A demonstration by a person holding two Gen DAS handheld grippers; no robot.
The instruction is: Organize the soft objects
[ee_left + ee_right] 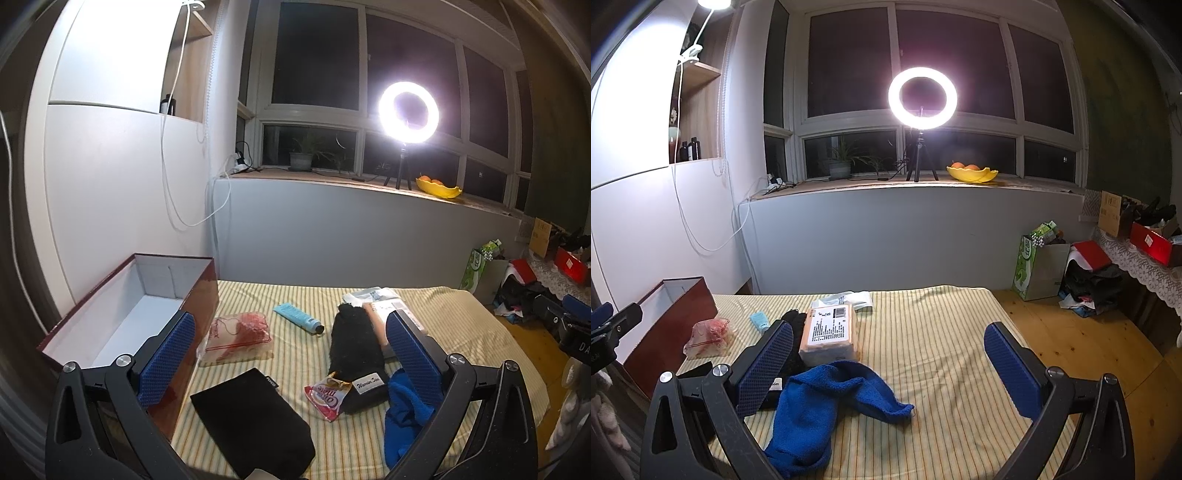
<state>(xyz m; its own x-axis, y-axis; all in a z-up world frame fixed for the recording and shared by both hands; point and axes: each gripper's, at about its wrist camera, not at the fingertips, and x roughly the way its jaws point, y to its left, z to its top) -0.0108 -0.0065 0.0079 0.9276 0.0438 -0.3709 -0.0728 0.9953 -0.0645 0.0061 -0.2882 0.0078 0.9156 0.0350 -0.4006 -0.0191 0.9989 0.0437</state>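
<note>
Nothing sorted yet: your left claw (291, 354) and right claw (890, 369) hover spread and empty, the box (122, 314) at far left bare, blue towel (820, 398) and black sock (356, 347) on the bed (942, 332).

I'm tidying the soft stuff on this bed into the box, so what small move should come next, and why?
Probably lower the open right gripper onto the blue towel and close. It lies crumpled just below and between the fingers, nothing is held yet, and the open red box at the bed's left edge looks empty.
</note>
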